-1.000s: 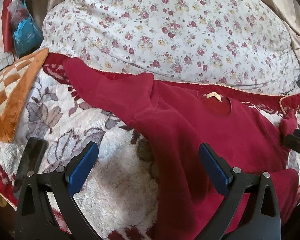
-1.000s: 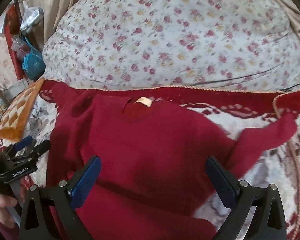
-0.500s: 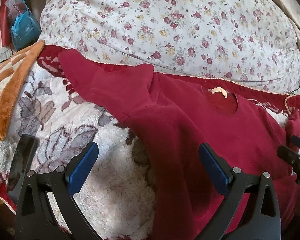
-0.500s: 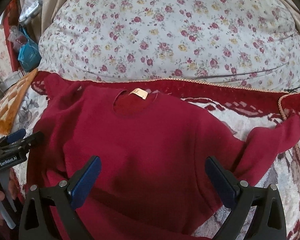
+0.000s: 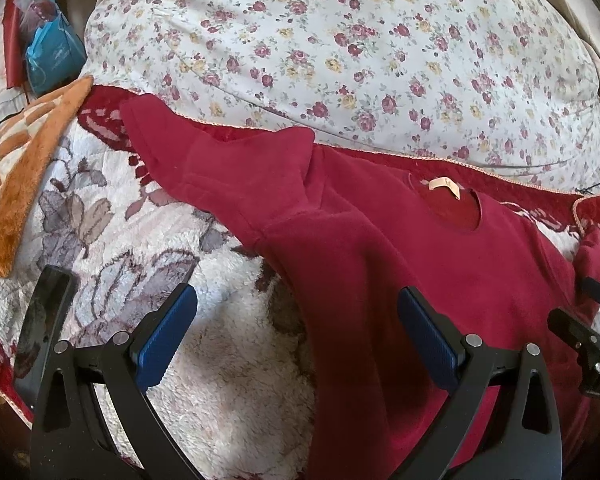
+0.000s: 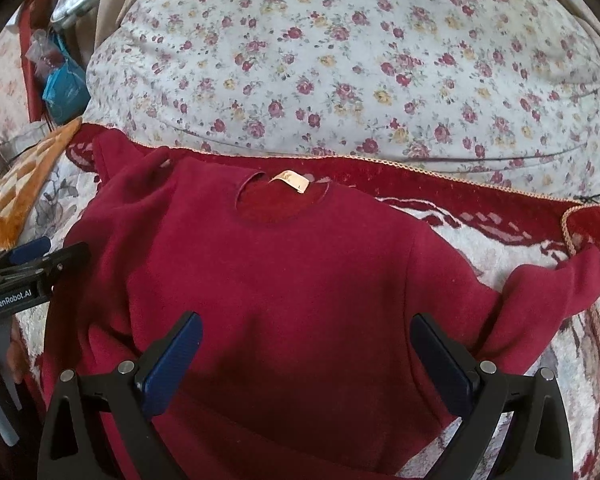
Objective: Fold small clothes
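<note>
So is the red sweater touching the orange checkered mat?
Apart. The left wrist view shows blanket between the red sweater's sleeve and the orange checkered mat.

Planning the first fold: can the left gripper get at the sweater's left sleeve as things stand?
Probably yes. The left gripper is open and empty, and the left sleeve lies spread on the blanket ahead of its fingers, with nothing lying across it.

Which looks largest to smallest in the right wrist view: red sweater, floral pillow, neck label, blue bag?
1. Floral pillow and red sweater: similar spread, and the sweater lies nearer, so unranked.
2. Blue bag.
3. Neck label.
</note>
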The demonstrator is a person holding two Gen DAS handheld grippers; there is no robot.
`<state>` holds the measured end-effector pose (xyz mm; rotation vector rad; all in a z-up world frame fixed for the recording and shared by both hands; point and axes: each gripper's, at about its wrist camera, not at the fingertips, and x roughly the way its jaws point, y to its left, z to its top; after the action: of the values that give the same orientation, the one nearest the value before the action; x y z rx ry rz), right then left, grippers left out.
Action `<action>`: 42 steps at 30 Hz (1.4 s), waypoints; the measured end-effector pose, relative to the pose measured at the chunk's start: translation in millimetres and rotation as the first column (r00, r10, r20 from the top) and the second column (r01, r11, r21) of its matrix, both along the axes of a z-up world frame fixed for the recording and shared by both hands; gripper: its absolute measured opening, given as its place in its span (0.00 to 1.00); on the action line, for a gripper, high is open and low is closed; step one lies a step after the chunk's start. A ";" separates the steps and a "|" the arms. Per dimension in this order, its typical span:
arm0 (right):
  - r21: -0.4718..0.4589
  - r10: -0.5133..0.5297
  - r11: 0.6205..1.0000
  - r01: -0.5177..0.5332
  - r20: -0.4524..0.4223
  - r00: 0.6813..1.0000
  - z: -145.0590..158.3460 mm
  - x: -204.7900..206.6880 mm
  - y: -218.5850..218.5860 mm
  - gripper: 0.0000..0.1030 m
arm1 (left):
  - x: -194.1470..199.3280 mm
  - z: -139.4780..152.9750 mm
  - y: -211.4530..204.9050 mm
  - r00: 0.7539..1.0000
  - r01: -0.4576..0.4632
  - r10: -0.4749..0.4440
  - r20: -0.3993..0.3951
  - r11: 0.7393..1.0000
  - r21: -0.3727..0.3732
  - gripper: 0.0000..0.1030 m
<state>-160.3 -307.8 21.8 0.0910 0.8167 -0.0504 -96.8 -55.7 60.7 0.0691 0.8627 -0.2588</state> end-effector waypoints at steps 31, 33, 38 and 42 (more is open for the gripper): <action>-0.024 0.072 0.997 -0.072 -0.019 0.997 -9.3 0.6 18.2 1.00 | 5.5 -7.5 10.1 0.998 -0.052 0.053 -0.038 0.998 0.027 0.98; -0.028 0.072 0.997 -0.073 -0.023 0.997 -10.6 1.3 18.9 1.00 | 5.0 -7.3 10.4 0.998 -0.051 0.052 -0.033 0.998 0.028 0.98; -0.029 0.071 0.997 -0.071 -0.031 0.997 -11.3 4.1 22.9 1.00 | 2.6 -5.5 14.3 0.998 -0.050 0.051 -0.022 0.998 0.035 0.98; -0.021 0.074 0.997 -0.075 -0.025 0.997 -8.1 4.6 27.5 1.00 | 1.5 -3.7 16.2 0.999 -0.050 0.051 -0.018 0.998 0.033 0.98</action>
<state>-155.7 -280.3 13.7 0.0394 0.8429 0.0099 -95.3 -39.5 57.0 0.0746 0.8865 -0.1984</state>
